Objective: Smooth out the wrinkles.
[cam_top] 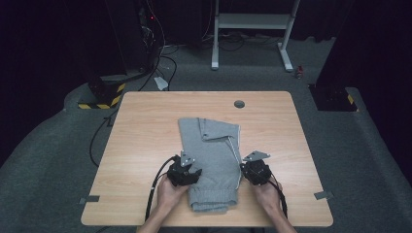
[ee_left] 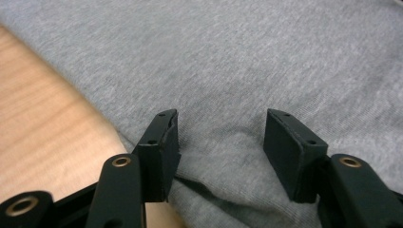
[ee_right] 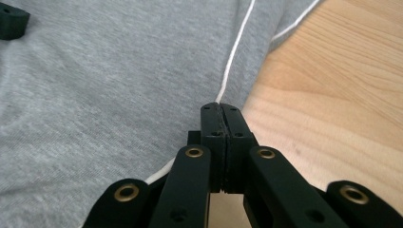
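Observation:
A grey folded garment (cam_top: 211,150) lies in the middle of the wooden table (cam_top: 145,126), its near end by the front edge. A white cord (cam_top: 236,155) runs down its right side. My left gripper (cam_top: 194,172) rests at the garment's left edge. In the left gripper view its jaws (ee_left: 221,142) stand open over the grey cloth (ee_left: 237,57), with nothing pinched between them. My right gripper (cam_top: 244,167) sits at the garment's right edge. Its jaws (ee_right: 222,111) are shut, and the white cord (ee_right: 237,52) passes under their tip. Whether the cord is pinched I cannot tell.
A round cable hole (cam_top: 239,104) sits near the table's far edge. Black cables (cam_top: 97,141) hang off the left side. Bare wood (ee_right: 332,95) lies right of the garment. A white desk frame (cam_top: 252,22) stands on the floor behind.

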Demonstrator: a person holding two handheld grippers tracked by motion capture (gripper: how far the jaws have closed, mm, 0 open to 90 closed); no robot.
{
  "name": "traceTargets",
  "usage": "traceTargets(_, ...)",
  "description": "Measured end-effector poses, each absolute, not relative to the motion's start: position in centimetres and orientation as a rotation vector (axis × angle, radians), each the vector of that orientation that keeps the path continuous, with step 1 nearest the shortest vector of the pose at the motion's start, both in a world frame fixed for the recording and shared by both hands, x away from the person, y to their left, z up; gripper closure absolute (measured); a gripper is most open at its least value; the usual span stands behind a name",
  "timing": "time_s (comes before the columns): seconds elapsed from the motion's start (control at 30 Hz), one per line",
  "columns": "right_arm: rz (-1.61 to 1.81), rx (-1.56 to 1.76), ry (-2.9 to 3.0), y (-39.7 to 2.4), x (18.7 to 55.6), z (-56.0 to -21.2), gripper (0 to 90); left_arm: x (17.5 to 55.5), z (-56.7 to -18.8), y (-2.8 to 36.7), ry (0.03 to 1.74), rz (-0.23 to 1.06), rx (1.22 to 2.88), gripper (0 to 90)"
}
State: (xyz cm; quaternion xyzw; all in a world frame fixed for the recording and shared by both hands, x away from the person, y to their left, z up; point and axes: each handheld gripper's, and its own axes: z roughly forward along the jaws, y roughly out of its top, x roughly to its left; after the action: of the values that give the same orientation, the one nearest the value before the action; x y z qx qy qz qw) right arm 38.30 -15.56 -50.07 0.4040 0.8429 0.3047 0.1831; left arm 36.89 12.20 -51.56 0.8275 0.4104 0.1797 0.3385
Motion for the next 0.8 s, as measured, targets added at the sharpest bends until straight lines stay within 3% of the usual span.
traceTargets(0.13, 0.925, 1.119, 2.342, -15.6, 37.8, -48.9, 77.9, 36.8, -50.6, 11.9, 1.041, 0.481, 2.155, 45.3)
traceTargets(0.37, 0.910, 1.181, 2.320, -13.2, 40.5, -48.6, 52.9, 39.7, -50.1, 12.2, 1.125, 0.485, 2.079, 44.0)
traceTargets(0.43, 0.879, 1.214, 2.330, -12.8, 41.3, -49.3, 54.5, 40.4, -50.6, 12.3, 1.159, 0.484, 2.091, 44.0)
traceTargets(0.53, 0.833, 1.218, 2.347, -12.8, 41.9, -50.2, 77.7, 40.6, -51.4, 12.5, 1.168, 0.475, 2.120, 44.2)
traceTargets(0.57, 0.835, 1.219, 2.349, -13.0, 41.8, -50.2, 81.5, 40.5, -51.5, 12.7, 1.153, 0.471, 2.120, 45.0)
traceTargets(0.8, 0.840, 1.132, 2.412, -14.4, 39.1, -50.4, 83.1, 37.4, -51.3, 12.6, 1.078, 0.419, 2.177, 47.7)
